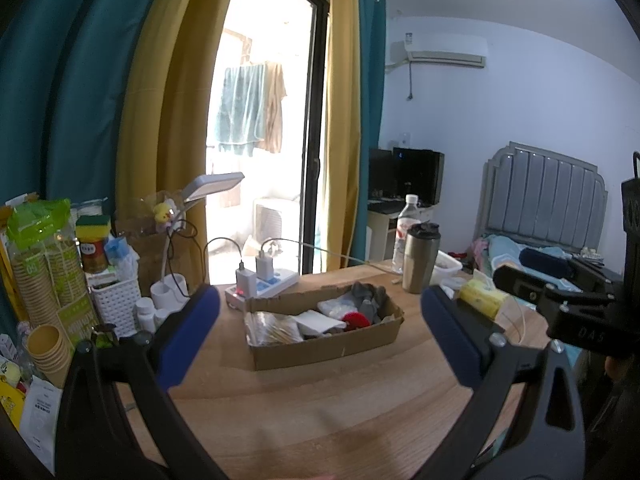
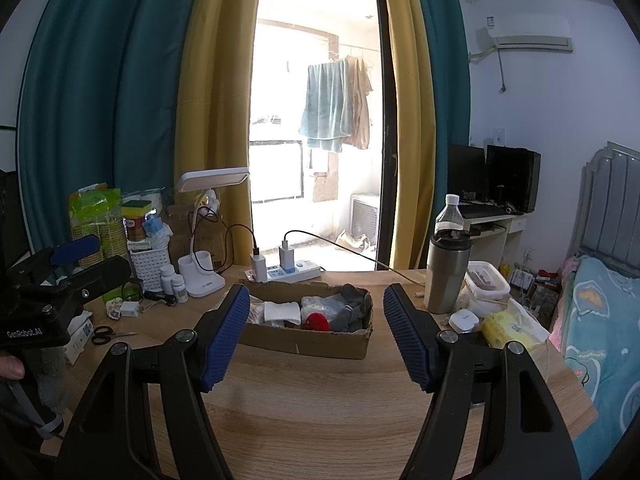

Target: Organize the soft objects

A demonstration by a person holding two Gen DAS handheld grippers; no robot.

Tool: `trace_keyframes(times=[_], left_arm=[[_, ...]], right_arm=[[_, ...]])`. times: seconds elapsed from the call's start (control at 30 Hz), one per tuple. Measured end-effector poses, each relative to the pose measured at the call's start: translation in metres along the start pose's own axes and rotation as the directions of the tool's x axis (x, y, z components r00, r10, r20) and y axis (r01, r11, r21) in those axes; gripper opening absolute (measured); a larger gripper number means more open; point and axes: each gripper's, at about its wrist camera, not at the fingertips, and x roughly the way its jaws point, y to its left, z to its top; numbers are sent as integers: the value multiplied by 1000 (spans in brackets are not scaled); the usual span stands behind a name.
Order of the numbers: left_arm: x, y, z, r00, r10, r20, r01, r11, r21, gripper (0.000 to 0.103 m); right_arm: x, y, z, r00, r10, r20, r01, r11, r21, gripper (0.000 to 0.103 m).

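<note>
A shallow cardboard box (image 1: 320, 350) (image 2: 312, 340) sits in the middle of the wooden table. Inside lie a grey cloth (image 1: 370, 296) (image 2: 354, 308), a red round soft thing (image 1: 356, 320) (image 2: 316, 322), white folded cloths (image 1: 320, 320) (image 2: 282, 312) and a clear plastic bag (image 1: 272, 328). My left gripper (image 1: 320, 332) hovers before the box, jaws wide apart with nothing between them. My right gripper (image 2: 316, 328) also stands open and empty, just short of the box. A yellow tissue pack (image 1: 482, 298) (image 2: 508, 330) lies to the right.
A steel tumbler (image 2: 446, 276) and water bottle (image 2: 450, 212) stand at the right; a white food container (image 2: 488, 280) is beside them. A power strip (image 2: 292, 272), desk lamp (image 2: 200, 240), white basket (image 2: 150, 266), paper cups (image 1: 44, 280) and scissors (image 2: 106, 334) crowd the left. A bed (image 2: 600, 320) lies right.
</note>
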Motion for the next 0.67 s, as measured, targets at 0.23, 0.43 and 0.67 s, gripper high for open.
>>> trace_keyframes(times=[0.23, 0.43, 0.67], left_arm=[[0, 0, 0, 1000, -1, 0, 1, 1000, 0, 102], [3, -2, -5, 1000, -1, -11, 1, 1000, 2, 102], [15, -5, -7, 999, 2, -44, -1, 1000, 20, 102]], right_arm=[[0, 0, 0, 1000, 1, -1, -1, 1000, 1, 73], [1, 1, -3, 1000, 3, -3, -3, 1000, 7, 73], [18, -5, -12, 999, 21, -29, -20, 999, 32, 73]])
